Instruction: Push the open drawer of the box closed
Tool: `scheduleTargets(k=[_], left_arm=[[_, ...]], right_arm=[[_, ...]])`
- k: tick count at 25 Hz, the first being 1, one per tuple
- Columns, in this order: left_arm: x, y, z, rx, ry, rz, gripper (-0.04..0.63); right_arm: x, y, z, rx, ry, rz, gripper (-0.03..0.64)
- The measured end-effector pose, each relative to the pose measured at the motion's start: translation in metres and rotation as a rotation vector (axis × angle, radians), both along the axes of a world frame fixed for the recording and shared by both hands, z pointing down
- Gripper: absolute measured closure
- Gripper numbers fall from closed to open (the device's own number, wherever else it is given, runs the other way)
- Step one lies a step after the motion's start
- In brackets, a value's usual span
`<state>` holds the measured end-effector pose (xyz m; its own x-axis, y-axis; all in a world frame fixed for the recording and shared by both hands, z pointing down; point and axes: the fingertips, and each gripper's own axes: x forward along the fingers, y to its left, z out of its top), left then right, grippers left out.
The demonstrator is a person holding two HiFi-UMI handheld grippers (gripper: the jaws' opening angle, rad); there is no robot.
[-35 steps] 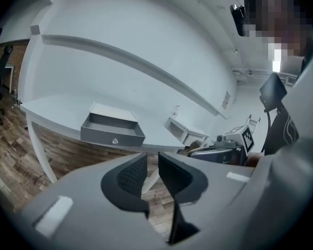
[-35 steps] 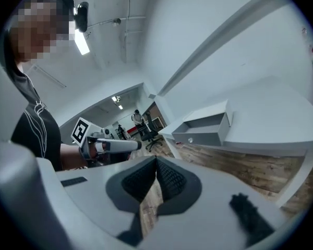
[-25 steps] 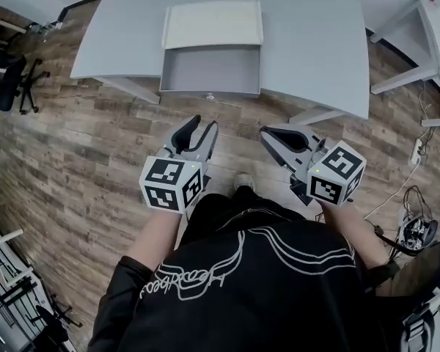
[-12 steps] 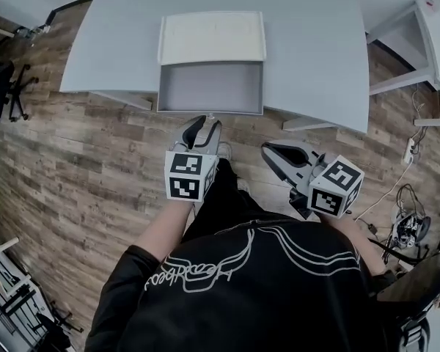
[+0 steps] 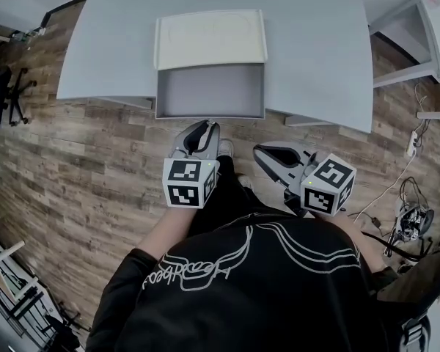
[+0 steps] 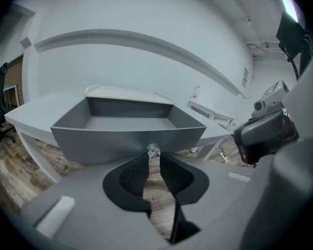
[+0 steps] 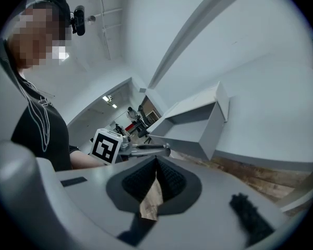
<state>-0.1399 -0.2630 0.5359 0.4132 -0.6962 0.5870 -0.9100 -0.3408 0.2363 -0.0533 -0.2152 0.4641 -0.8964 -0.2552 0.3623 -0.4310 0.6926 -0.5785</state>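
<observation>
A box with a white top [image 5: 210,39] stands on a pale table [image 5: 315,50]. Its grey drawer [image 5: 210,92] is pulled out over the table's near edge. In the left gripper view the drawer [image 6: 128,132] fills the middle, with a small clear knob [image 6: 153,150] on its front. My left gripper [image 5: 205,125] [image 6: 153,155] has just been closing; the knob sits between its fingertips and they pinch it. My right gripper [image 5: 258,152] [image 7: 156,159] hangs shut and empty to the right, below the table edge and apart from the drawer [image 7: 190,129].
Wood floor lies under the table. An office chair [image 5: 4,94] stands far left, a white side table [image 5: 418,20] at the right, and cables [image 5: 411,218] on the floor at the right. A person's shoe [image 5: 225,147] shows between the grippers.
The left gripper has moved forward and down to the drawer front, and its jaws have narrowed around the knob. The right gripper has sunk a little and rolled.
</observation>
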Motion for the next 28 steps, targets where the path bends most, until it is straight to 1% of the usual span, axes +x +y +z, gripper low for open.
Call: scheduleTargets(k=[5, 8, 14, 19, 23, 28], left_arm=[[0.006, -0.005, -0.009, 0.005, -0.004, 0.041, 0.523], [0.010, -0.013, -0.008, -0.011, -0.003, 0.062, 0.525], [0.006, -0.041, -0.005, -0.014, -0.016, 0.072, 0.525], [0.004, -0.064, -0.005, -0.021, -0.008, 0.079, 0.525], [0.003, -0.081, -0.004, -0.012, -0.026, 0.099, 0.525], [0.000, -0.097, -0.003, -0.020, -0.032, 0.115, 0.525]], right_arm=[[-0.004, -0.006, -0.005, 0.005, -0.011, -0.004, 0.607], [-0.005, -0.015, -0.007, 0.008, -0.014, 0.009, 0.607], [0.002, -0.036, -0.006, 0.022, 0.002, 0.032, 0.607], [0.004, -0.053, -0.005, 0.010, 0.001, 0.064, 0.607], [0.004, -0.065, 0.000, -0.004, -0.003, 0.087, 0.607], [0.003, -0.079, 0.002, -0.013, -0.007, 0.115, 0.607]])
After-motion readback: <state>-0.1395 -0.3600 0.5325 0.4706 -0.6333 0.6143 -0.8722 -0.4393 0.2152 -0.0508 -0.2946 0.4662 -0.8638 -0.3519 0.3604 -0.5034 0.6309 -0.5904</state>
